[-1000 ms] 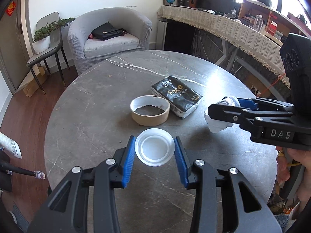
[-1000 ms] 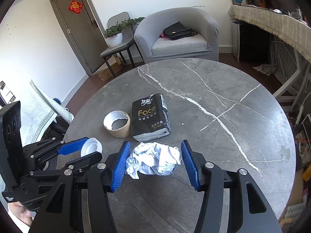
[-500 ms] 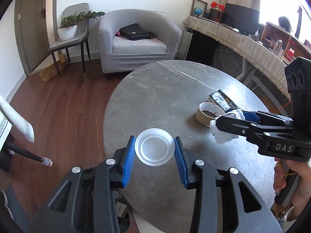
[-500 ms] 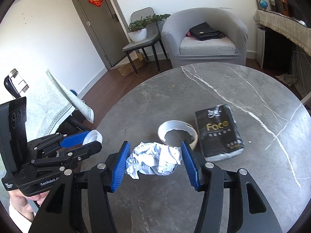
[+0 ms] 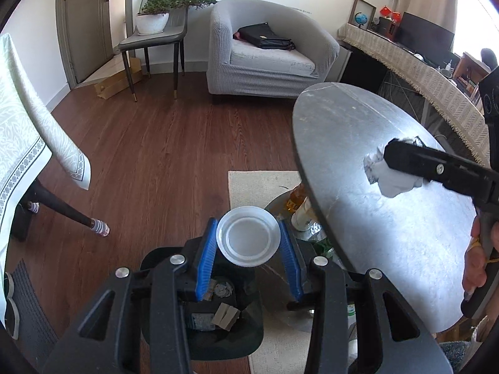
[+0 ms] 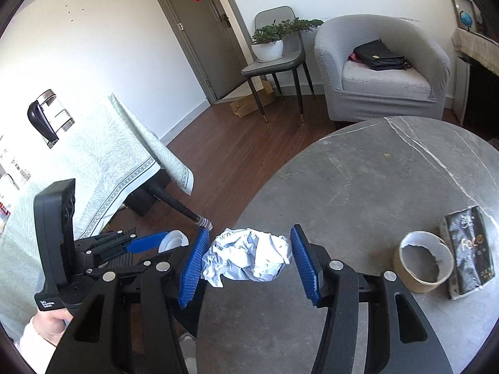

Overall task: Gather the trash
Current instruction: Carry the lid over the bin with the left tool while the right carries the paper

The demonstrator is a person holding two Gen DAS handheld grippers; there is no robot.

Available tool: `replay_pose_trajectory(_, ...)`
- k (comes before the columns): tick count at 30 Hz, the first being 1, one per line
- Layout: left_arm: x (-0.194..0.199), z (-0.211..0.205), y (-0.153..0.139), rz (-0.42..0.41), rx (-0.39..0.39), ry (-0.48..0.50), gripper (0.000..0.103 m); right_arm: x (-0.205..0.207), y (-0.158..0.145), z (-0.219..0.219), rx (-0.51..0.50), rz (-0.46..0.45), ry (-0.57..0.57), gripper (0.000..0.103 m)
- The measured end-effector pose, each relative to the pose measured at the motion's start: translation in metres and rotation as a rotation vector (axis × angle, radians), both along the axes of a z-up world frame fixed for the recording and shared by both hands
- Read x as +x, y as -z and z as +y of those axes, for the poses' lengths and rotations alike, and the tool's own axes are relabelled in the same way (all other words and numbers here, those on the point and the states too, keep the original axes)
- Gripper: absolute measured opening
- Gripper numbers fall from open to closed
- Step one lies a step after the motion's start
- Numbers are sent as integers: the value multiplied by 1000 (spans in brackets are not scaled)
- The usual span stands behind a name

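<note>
My left gripper (image 5: 248,238) is shut on a white plastic lid (image 5: 248,237) and holds it off the table, above a black trash bin (image 5: 218,305) on the floor that holds some scraps. It also shows in the right wrist view (image 6: 170,241). My right gripper (image 6: 246,257) is shut on a crumpled white paper wad (image 6: 248,257) above the left edge of the round grey marble table (image 6: 358,193). The wad also shows in the left wrist view (image 5: 389,177).
A tape roll (image 6: 422,261) and a black tissue pack (image 6: 471,254) lie on the table at right. Bottles (image 5: 299,208) stand under the table. A cloth-covered table (image 6: 93,162) is at left. An armchair (image 5: 265,53) and a chair with a plant (image 5: 156,28) stand behind.
Both grippers swung left with their loads. The left gripper moved off the table edge and now hangs over the trash bin; the right moved to the table's left edge.
</note>
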State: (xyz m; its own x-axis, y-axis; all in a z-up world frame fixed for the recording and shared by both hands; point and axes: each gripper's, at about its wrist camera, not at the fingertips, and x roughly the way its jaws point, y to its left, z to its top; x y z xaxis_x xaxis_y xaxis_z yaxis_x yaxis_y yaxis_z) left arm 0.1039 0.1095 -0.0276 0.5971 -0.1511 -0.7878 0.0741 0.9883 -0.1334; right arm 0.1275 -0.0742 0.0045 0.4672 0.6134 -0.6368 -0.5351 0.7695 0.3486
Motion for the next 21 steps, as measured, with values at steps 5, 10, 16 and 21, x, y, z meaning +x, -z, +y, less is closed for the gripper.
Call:
replay_pose_trajectory(5, -14, 19, 28, 67, 39, 3, 42, -2, -3, 35, -15, -18, -55, 55)
replay_pose_trajectory(10, -24, 34, 58, 150, 31, 14, 42, -7, 0, 65, -38, -22, -96, 55)
replay_pose_trajectory(16, -32, 59, 87, 240, 25, -11, 42, -10, 7, 93, -65, -23, -126, 55)
replay_pose_trajectory(21, -37, 73, 111, 313, 33, 1, 42, -11, 14, 113, -89, -21, -144, 55)
